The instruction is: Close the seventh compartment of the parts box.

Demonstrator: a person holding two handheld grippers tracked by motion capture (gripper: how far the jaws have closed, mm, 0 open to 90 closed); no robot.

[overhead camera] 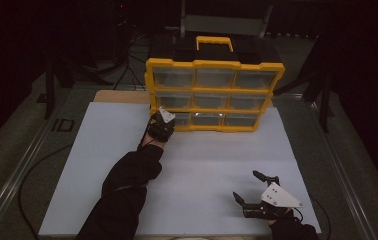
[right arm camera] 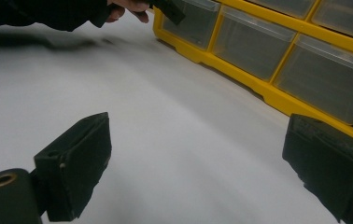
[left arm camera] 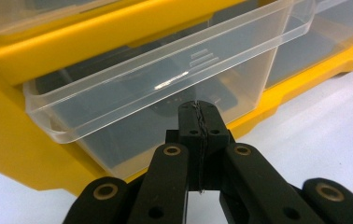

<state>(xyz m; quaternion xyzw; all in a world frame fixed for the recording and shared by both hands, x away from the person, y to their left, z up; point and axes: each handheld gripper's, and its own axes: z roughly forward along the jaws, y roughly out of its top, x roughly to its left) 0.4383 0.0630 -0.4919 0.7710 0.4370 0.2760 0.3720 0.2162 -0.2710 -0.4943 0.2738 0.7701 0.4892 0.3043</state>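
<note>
Working at the bottom-left drawer (left arm camera: 165, 93) of the yellow organizer (overhead camera: 212, 95) standing at the far edge of the bench (overhead camera: 202, 165). Left claw (left arm camera: 201, 114) clenched, tips pressing together against the clear drawer front, just below its lip; nothing visibly pinched between them. Drawer sitting slightly out from its slot, apparently being nudged or pulled. Next, probably hooking the lip and drawing straight outward, keeping the cabinet from sliding. Inside that drawer, a dark shape, too blurred to identify; neighbouring drawers looking bare. Right claw (overhead camera: 254, 192) released, jaws wide, resting near the bench's front.
</note>
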